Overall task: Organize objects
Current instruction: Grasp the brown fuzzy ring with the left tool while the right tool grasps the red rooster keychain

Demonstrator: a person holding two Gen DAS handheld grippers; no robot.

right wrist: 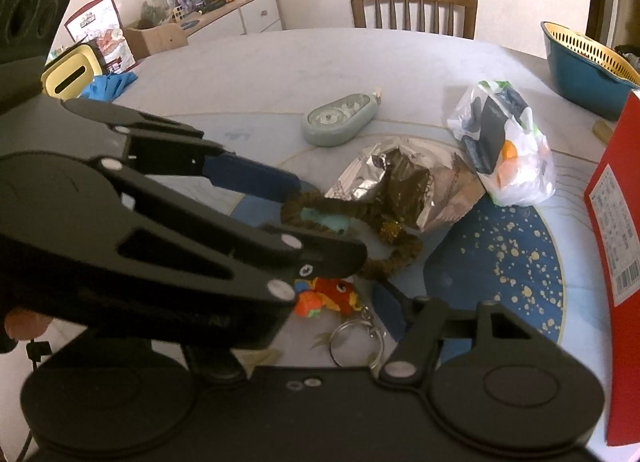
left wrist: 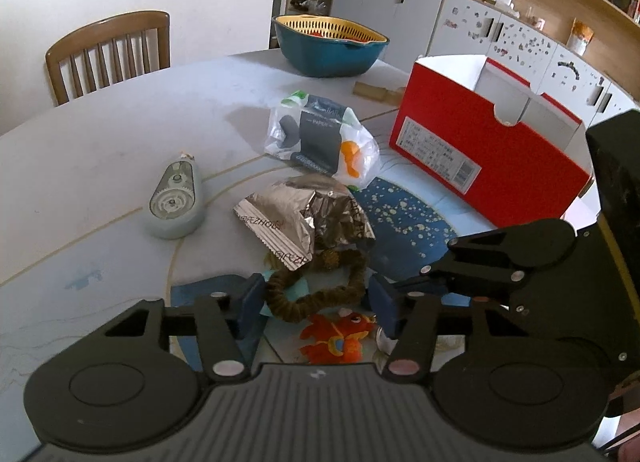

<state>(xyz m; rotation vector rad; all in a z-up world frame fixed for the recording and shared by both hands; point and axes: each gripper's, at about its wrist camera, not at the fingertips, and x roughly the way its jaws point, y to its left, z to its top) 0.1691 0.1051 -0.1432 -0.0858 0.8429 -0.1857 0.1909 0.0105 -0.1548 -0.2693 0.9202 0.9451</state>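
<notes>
My left gripper (left wrist: 316,304) is open, its blue pads either side of a brown fuzzy hair tie (left wrist: 320,294) on the table. The tie also shows in the right wrist view (right wrist: 384,258), partly under a silver foil wrapper (left wrist: 308,217) (right wrist: 396,185). An orange fish keychain (left wrist: 340,338) (right wrist: 328,296) with a metal ring (right wrist: 352,342) lies just in front. My right gripper (right wrist: 344,326) is open above the keychain; the left gripper's body hides its left finger. A grey-green tape dispenser (left wrist: 176,197) (right wrist: 340,117), a plastic-bagged packet (left wrist: 320,137) (right wrist: 504,145) and an open red box (left wrist: 488,141) (right wrist: 616,229) sit around.
A teal bowl with a yellow strainer (left wrist: 332,45) (right wrist: 584,65) stands at the table's far side. Wooden chairs (left wrist: 108,53) (right wrist: 412,5) stand behind the table. A yellow container (right wrist: 70,75) and blue cloth (right wrist: 108,83) lie at the far left edge. A cabinet wall (left wrist: 500,29) is beyond.
</notes>
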